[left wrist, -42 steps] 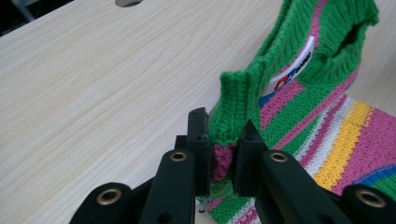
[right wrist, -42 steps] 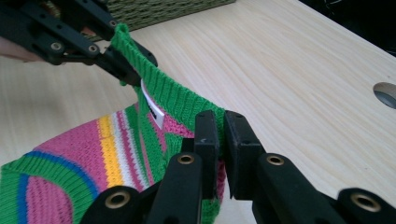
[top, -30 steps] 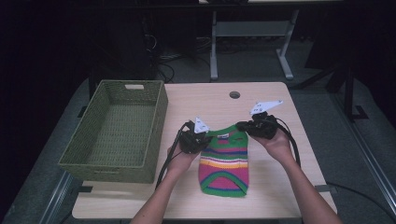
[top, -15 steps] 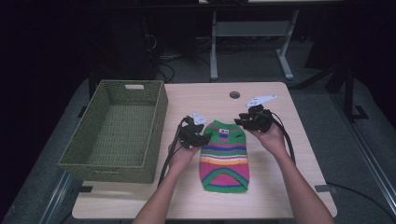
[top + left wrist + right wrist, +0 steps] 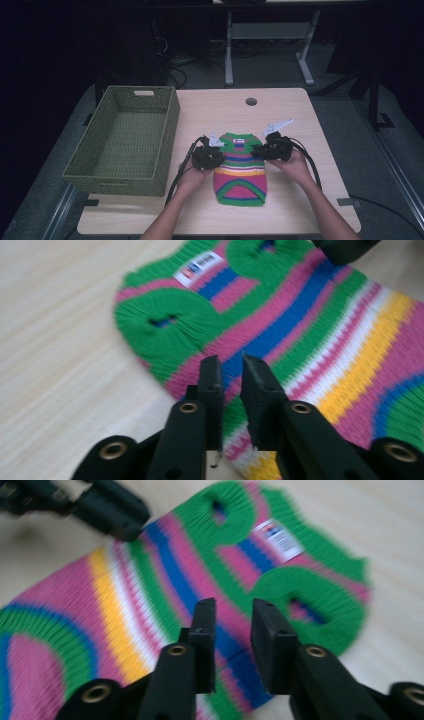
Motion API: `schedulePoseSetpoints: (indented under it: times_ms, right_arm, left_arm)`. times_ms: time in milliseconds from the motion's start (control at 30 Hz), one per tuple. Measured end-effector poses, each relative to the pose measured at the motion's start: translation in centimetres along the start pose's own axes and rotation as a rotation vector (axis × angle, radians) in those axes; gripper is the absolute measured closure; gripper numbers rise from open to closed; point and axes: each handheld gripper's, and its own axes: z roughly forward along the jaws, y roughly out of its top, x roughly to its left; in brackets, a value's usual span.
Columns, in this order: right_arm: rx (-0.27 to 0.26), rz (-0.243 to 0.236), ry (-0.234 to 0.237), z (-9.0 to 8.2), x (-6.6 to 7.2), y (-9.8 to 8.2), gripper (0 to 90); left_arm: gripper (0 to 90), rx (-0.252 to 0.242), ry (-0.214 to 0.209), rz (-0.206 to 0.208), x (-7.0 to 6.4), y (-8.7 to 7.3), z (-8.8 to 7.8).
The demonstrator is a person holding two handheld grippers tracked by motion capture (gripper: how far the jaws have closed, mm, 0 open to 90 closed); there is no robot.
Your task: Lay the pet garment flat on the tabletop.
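Sweater (image 5: 241,169) shifted nearer; striped knit lies flat; both tools just closing: left (image 5: 231,371) narrow, right (image 5: 234,611) narrow.

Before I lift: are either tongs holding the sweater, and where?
Cannot be told: left tongs shut over sweater's side edge; right tongs, jaws just closing, grip nothing.

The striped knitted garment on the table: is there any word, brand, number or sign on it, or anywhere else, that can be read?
White label near the neck of the striped knitted garment: small red and blue marks and dark print, too blurred to read in either gripper view, too small in the high view.
Basket, table: no text to be seen.
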Motion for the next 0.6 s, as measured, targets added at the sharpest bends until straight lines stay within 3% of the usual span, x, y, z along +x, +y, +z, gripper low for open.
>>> schedulePoseSetpoints:
  times_ms: [133, 200, 333, 500, 600]
  right_arm:
    - [0.041, -0.038, 0.021, 0.3, 1.1, -0.7, 75.8]
    - [0.068, -0.053, 0.003, 0.5, 1.3, -0.7, 75.6]
    - [0.087, -0.034, -0.006, 1.2, 0.8, -0.8, 74.8]
    - [0.034, 0.017, -0.001, 1.6, -0.7, -0.9, 72.7]
    - [0.013, 0.048, 0.013, 1.7, -1.0, -1.0, 70.1]
  left_arm:
    - [81.0, 0.023, -0.02, 0.021, -0.6, -0.2, 0.3]
    - [81.0, 0.038, -0.017, 0.033, -0.8, -0.2, 0.6]
    - [80.8, 0.039, -0.013, 0.036, -0.7, -0.1, 1.1]
    - [79.5, 0.022, -0.004, 0.002, -0.4, 0.1, 1.6]
    - [78.1, 0.024, 0.027, 0.012, -0.6, 0.3, 1.6]
